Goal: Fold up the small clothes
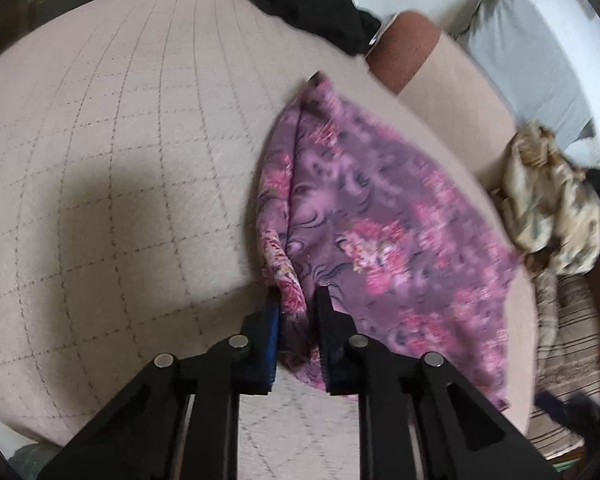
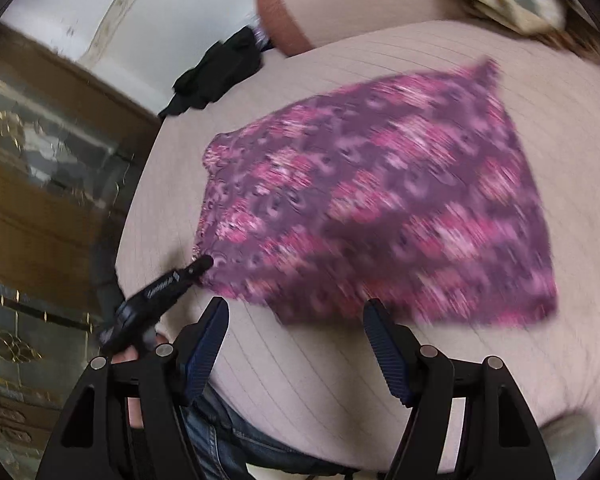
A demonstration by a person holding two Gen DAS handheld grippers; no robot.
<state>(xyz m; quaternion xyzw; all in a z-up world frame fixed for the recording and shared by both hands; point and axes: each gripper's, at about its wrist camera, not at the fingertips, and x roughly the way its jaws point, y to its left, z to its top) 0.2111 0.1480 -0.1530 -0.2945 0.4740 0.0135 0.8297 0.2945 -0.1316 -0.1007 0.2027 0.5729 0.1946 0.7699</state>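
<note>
The purple floral garment [image 2: 380, 200] was thin, soft, matt printed cloth. The pale bed cover [image 1: 120, 160] under it was matt quilted fabric with stitched lines. The left gripper [image 1: 296, 300] was matt black plastic with ribbed blue pads and shiny metal pins. The cabinet [image 2: 40, 200] looked like glossy brown wood with gilt-patterned glass.

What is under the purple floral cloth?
The purple floral cloth lies on the quilted beige cover, which shows all around it. Anything beneath the cloth itself is hidden.
</note>
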